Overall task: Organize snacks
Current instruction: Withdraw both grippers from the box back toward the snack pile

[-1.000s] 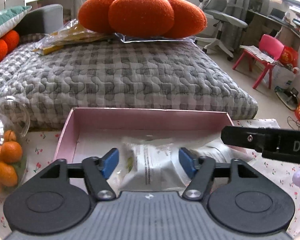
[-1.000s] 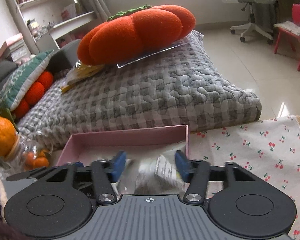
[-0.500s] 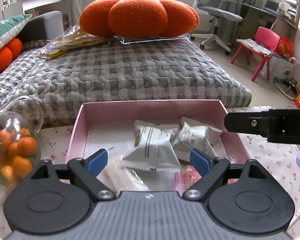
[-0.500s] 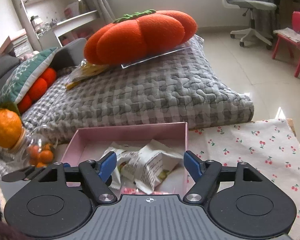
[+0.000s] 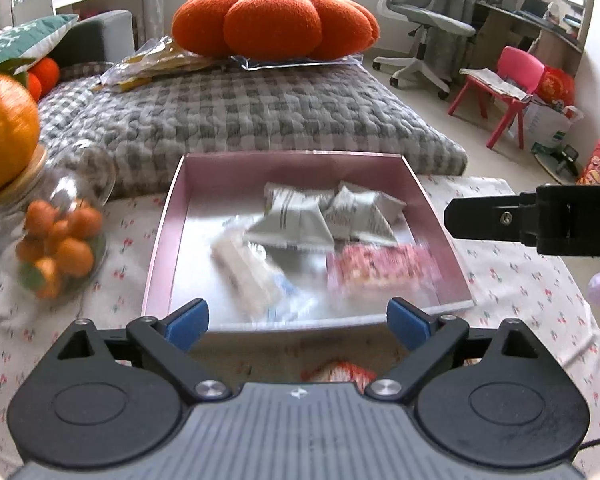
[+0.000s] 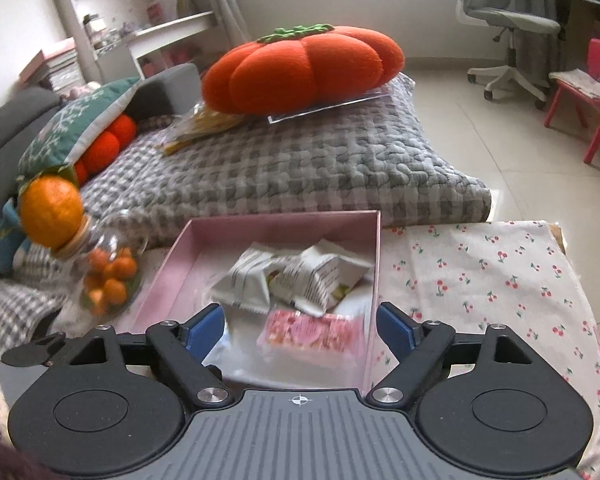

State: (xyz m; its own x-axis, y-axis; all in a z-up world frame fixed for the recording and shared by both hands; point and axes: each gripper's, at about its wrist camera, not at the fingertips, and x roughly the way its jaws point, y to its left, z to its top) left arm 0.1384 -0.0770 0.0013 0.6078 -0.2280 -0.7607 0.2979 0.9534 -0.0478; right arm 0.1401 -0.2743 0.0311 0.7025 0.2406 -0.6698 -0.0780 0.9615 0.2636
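Two white snack packs [image 6: 296,280] are seen leaning on each other at the back of the pink box [image 6: 378,248]. Just in front of them in the box a pink snack pack [image 6: 312,330] is laid flat. A pale long pack [image 5: 246,272] is seen at the left of the box floor, but it is too blurred to be told well. The box is set on the cherry cloth [image 6: 500,272]. Left of the box a glass jar [image 5: 60,240] of small oranges is tipped on its side.

The left gripper [image 5: 298,322] is held at the near edge of the box. Its jaws have just been opened wide, and nothing is pinched. The right gripper [image 6: 300,326] is held over the near part of the box. Its jaws have just been spread too, and no pack is pressed by them.
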